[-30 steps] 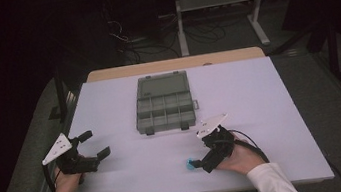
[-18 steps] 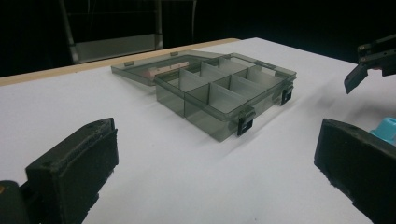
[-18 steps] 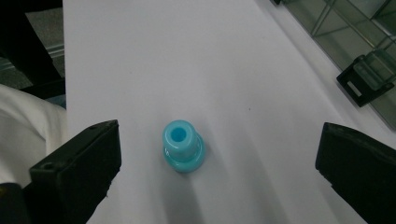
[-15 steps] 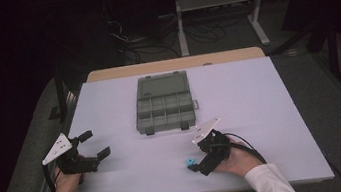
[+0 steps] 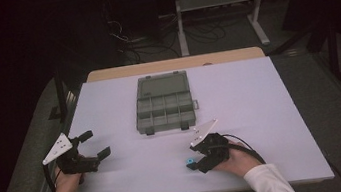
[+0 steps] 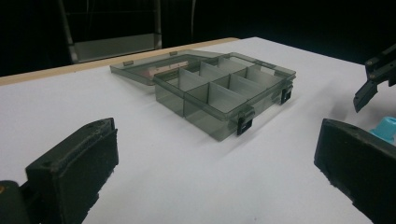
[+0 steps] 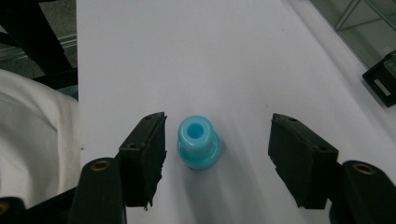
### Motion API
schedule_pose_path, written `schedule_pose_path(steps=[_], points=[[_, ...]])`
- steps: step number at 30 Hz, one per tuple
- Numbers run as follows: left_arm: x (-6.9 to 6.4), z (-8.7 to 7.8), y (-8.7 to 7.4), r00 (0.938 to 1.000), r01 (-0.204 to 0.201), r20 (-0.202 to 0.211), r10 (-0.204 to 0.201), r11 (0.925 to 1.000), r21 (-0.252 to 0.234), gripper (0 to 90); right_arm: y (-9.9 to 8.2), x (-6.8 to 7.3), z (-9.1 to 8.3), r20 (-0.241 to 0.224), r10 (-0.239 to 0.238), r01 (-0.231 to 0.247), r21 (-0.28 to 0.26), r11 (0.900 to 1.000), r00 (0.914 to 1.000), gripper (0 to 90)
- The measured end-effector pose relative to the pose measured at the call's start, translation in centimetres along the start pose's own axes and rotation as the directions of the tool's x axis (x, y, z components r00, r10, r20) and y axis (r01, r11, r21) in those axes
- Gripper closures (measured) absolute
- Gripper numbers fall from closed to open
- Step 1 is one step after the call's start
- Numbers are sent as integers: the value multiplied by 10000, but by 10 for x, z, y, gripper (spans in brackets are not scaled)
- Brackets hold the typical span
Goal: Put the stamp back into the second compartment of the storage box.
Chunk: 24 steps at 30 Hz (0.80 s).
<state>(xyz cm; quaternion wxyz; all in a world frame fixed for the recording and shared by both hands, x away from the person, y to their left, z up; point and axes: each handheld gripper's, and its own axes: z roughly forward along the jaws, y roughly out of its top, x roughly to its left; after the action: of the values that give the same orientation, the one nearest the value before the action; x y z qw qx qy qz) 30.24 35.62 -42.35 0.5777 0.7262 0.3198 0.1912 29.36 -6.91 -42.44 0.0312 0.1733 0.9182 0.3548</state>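
A small light-blue spool-shaped piece (image 5: pixel 188 162) (image 7: pixel 198 142) stands upright on the white table, near its front edge. My right gripper (image 5: pixel 193 164) (image 7: pixel 218 125) is open, with one jaw on each side of the piece and a gap to both; the piece stands closer to the left jaw. My left gripper (image 5: pixel 95 144) (image 6: pixel 217 140) is open and holds nothing, low over the table at the front left. In the left gripper view the blue piece (image 6: pixel 385 128) peeks out behind the right jaw, with the right gripper's fingertips (image 6: pixel 373 81) above it.
A smoky transparent compartment box (image 5: pixel 165 109) (image 6: pixel 224 88) lies open at the table's middle, its lid flat toward the far side and its compartments bare. A white sleeve (image 7: pixel 37 140) is close to the right gripper. The table's front edge (image 5: pixel 207 191) is near both hands.
My right gripper has slid a little left and toward the front edge, so its jaws now stand on both sides of the blue piece. The left gripper has stayed put.
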Motion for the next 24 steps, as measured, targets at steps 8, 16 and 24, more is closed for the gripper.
schedule_pose_path(steps=[8, 16, 24], points=[[-1, 1, 0, 10000, 43, 48, -42, 10000, -9, 0, 0, -1, 2, -279, -343, 344, 37, 9994, 9990, 540], [-1, 1, 0, 9999, 136, 100, -135, 9998, -112, 0, 0, 0, 4, -602, -593, 604, 162, 9980, 9964, 698], [-1, 1, 0, 10000, 56, 71, -56, 10000, -9, 0, 0, -1, 2, -626, -641, 648, 88, 9979, 9960, 708]])
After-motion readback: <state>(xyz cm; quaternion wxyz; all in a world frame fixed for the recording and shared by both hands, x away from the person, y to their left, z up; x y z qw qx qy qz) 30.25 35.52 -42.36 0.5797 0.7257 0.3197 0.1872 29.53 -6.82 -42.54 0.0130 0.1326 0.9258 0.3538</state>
